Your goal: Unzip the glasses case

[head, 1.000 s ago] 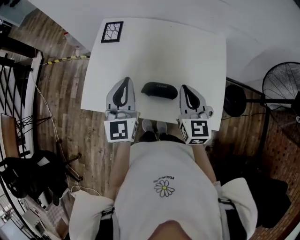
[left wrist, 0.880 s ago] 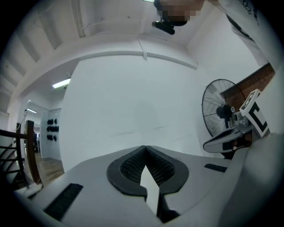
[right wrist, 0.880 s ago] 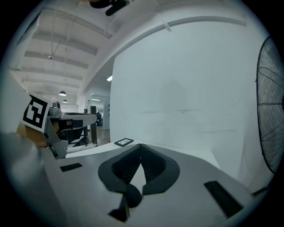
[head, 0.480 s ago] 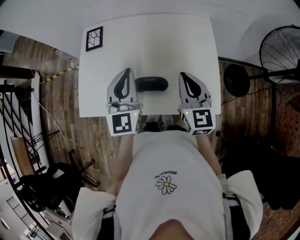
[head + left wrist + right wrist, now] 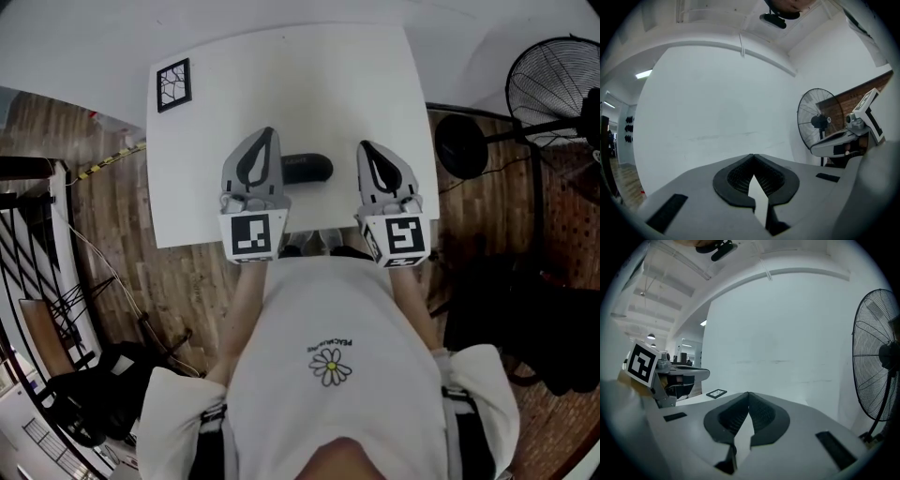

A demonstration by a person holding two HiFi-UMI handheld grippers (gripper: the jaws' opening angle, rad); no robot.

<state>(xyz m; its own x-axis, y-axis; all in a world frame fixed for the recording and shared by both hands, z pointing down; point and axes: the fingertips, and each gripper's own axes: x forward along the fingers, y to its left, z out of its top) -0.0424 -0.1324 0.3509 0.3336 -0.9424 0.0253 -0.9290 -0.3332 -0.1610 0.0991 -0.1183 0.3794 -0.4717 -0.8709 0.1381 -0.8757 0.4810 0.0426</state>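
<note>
One case: the black glasses case (image 5: 309,169) looks closed and lies on the white table (image 5: 309,84), between your grippers.
Risk: nothing pins it, so tugging the zip could drag it along.
Left gripper (image 5: 268,136): level, jaws pinched together, empty, at the case's left end.
Right gripper (image 5: 365,148): near level, jaws closed, empty, near the right end.

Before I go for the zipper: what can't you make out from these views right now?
Zipper pull: too small on the glasses case in the head view.
Case's left end: hidden by the left hand-held gripper, head view; contact unclear.
Both gripper views: the case does not show.
</note>
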